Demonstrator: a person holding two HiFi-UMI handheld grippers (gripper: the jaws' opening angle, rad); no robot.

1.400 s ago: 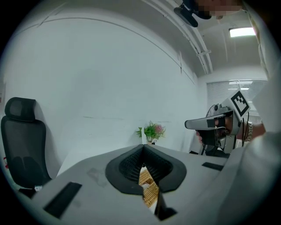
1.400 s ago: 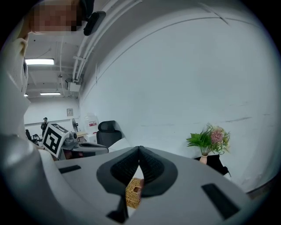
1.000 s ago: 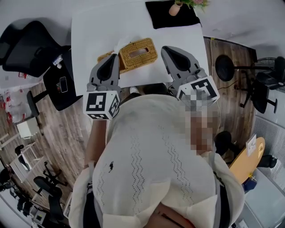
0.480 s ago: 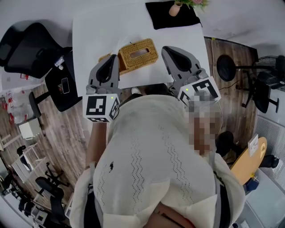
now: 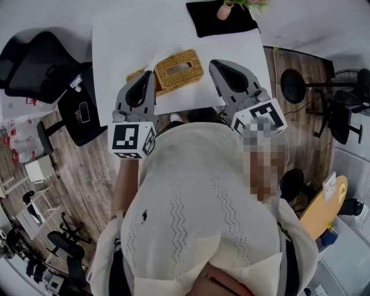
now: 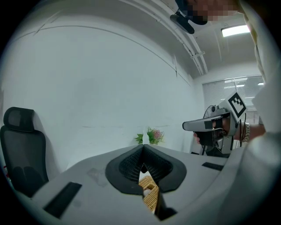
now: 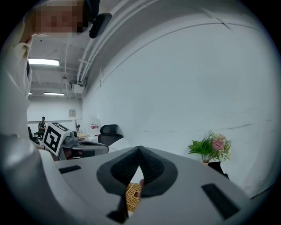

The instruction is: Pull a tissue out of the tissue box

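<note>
A woven wicker tissue box (image 5: pixel 179 68) lies on the white table (image 5: pixel 121 34), its slot facing up. A bit of white tissue (image 5: pixel 157 56) shows at its left end. My left gripper (image 5: pixel 144 76) hovers at the table's near edge, just left of the box, jaws shut and empty. My right gripper (image 5: pixel 218 65) hangs just right of the box, also shut and empty. In the left gripper view the left gripper (image 6: pixel 143 152) has its tips together, with the box (image 6: pixel 150 194) showing below them. The right gripper view shows the right gripper (image 7: pixel 139 151) the same way above the box (image 7: pixel 133 196).
A black mat (image 5: pixel 222 20) with a small flower vase (image 5: pixel 224 10) sits at the table's far right corner. A black office chair (image 5: pixel 34 58) and a dark side seat with a phone (image 5: pixel 81 110) stand left of the table. Wooden floor surrounds it.
</note>
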